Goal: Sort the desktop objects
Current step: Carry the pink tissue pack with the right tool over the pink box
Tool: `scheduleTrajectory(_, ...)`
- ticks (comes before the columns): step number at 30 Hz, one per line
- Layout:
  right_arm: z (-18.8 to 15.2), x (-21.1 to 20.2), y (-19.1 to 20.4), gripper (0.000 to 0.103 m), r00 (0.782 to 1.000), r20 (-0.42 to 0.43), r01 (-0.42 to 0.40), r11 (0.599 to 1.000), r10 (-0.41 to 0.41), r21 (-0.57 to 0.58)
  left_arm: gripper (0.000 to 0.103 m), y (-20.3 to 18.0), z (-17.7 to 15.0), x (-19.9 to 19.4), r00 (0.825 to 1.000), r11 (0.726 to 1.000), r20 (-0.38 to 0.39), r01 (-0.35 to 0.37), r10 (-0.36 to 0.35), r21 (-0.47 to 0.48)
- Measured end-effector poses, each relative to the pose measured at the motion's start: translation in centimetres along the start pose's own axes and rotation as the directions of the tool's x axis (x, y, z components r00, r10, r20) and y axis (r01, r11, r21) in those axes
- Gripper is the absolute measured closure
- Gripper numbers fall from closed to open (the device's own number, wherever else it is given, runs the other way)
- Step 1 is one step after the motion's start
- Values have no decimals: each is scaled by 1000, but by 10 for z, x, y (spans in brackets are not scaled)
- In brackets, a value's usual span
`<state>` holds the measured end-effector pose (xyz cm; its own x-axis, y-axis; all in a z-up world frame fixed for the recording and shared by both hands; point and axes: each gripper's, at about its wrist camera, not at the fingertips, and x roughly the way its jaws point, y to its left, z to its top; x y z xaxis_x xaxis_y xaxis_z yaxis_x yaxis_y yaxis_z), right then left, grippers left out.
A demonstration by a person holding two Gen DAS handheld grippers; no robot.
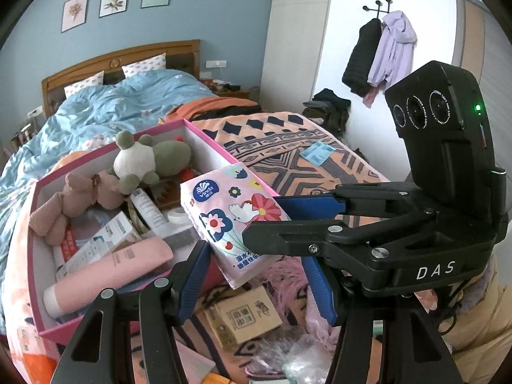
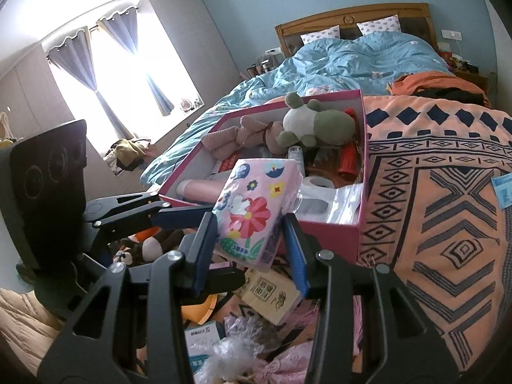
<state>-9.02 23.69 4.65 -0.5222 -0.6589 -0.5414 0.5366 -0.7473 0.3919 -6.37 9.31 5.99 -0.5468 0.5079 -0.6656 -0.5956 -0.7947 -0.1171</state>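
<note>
My left gripper and right gripper both clamp their jaws on the tissue pack, mid-frame beside the pink box.

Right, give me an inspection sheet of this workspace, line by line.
Surface: bed covered by an orange patterned blanket.
Job's things: tissue pack held in the air beside the pink box; the box holds a frog plush, a pink tube and more.
Clutter: cardboard box, crumpled plastic and pink fabric below the grippers.
Grippers: right gripper shut on the tissue pack; left gripper also shut on it, from the other side.
Cables: nothing seen.
Surroundings: blue quilt, curtained window, coats on wall hooks.
</note>
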Motion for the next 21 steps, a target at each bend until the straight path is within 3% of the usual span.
scheduleTrajectory(21, 32, 25, -28, 62, 1000, -1, 31, 999, -31, 24, 47, 24, 31, 29, 999, 999, -25, -36, 36, -1)
